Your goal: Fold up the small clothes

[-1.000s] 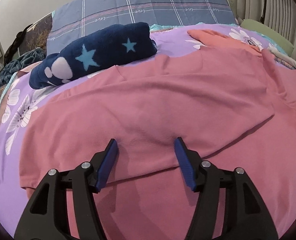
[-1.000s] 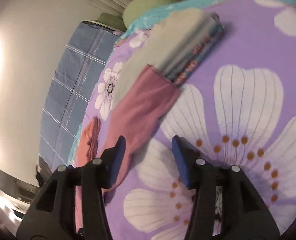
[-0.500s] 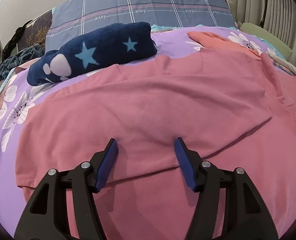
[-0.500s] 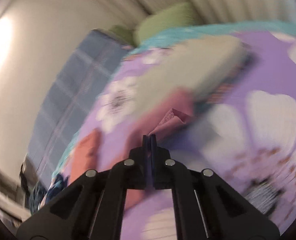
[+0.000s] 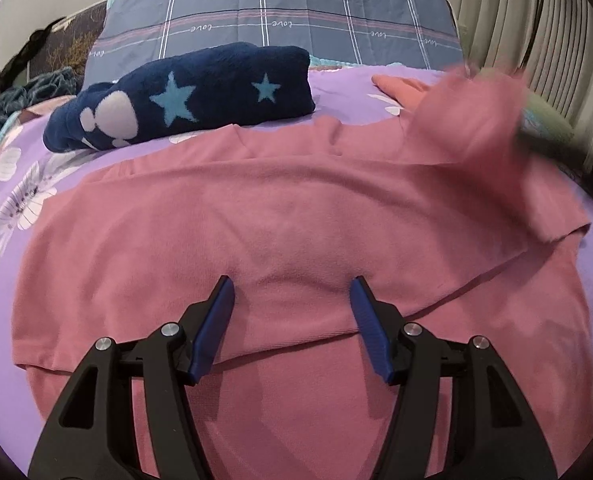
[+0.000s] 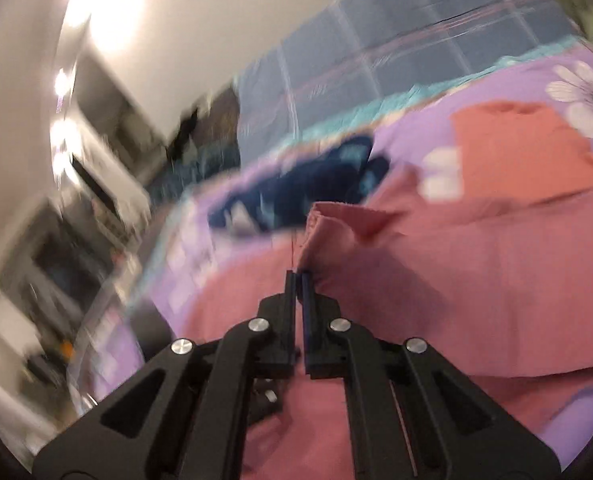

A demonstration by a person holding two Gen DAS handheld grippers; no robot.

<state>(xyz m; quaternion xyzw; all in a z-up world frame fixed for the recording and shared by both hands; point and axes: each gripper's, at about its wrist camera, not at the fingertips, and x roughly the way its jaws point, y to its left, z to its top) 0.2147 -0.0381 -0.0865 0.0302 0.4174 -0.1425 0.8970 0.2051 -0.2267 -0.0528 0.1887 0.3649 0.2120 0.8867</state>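
In the left wrist view, the left gripper (image 5: 290, 296) sits at 6 o'clock, its blue-padded jaws spread wide with nothing between them, the tips resting on or just over the pink shirt (image 5: 280, 208). The shirt lies spread across the purple floral bedsheet (image 5: 12, 204), its long axis running from 9 o'clock to 3 o'clock, with a folded-over layer whose edge crosses diagonally from 6 toward 3 o'clock. At 2 o'clock a sleeve (image 5: 472, 120) is lifted off the bed and blurred.

In the right wrist view, the right gripper (image 6: 298, 276) has its jaws pressed together on the sleeve's hem (image 6: 336, 232), which stands up from the tips toward 12 o'clock while the rest of the shirt drapes away toward 3 o'clock.

Farther off, a navy star-patterned blanket roll (image 5: 184, 96) lies at 11 o'clock just beyond the shirt's far edge, an orange garment (image 5: 400, 88) at 1 o'clock, and a blue plaid pillow (image 5: 280, 12) at 12 o'clock.
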